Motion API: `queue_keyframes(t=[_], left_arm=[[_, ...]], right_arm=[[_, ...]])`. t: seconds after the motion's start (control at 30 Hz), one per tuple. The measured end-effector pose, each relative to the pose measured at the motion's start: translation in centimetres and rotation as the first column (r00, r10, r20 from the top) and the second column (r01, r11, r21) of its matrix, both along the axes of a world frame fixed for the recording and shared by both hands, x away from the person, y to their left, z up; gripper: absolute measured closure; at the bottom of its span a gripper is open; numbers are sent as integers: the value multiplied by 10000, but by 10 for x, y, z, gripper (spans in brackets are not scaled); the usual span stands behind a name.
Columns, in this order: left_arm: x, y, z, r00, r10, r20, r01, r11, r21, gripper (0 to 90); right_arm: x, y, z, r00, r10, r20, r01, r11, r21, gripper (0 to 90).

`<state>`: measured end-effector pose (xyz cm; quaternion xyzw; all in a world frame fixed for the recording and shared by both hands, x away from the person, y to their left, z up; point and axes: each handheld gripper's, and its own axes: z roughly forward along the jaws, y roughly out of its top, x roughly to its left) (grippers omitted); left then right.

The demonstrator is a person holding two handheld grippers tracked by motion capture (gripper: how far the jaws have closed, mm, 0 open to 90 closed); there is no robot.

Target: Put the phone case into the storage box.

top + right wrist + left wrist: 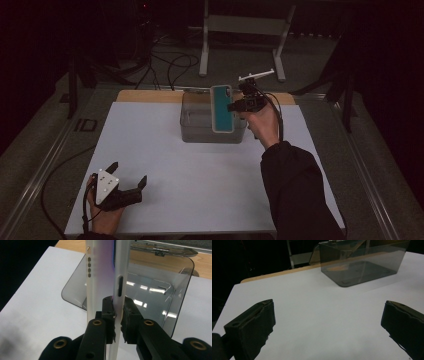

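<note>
My right gripper (235, 106) is shut on the side edge of a phone case (222, 108) with a teal back and a whitish rim. It holds the case on edge over the open top of a clear grey plastic box (195, 125) at the far middle of the table. In the right gripper view the pads pinch the case's translucent rim (120, 277) at my right gripper (118, 312), with the box (155, 297) below. My left gripper (129, 173) rests at the near left, open, with nothing between the jaws (329, 322). The box (362, 267) lies far ahead of it.
A white sheet (200, 190) covers the table, with a wooden strip (145, 96) at its far edge. Behind the table stand a white frame (245, 25) and loose cables (170, 65) on the floor. A metal rail (45, 165) runs along the left side.
</note>
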<state>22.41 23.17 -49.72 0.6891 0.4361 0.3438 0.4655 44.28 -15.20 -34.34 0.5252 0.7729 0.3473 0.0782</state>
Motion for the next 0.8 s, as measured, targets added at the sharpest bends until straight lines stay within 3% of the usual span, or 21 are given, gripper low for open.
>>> queue_keyframes(t=[0.8], left_arm=[[0, 0, 0, 10000, -7, 14, 7, 10000, -86, 3]], right_arm=[[19, -6, -7, 9949, -1012, 38, 1013, 9936, -494, 826]])
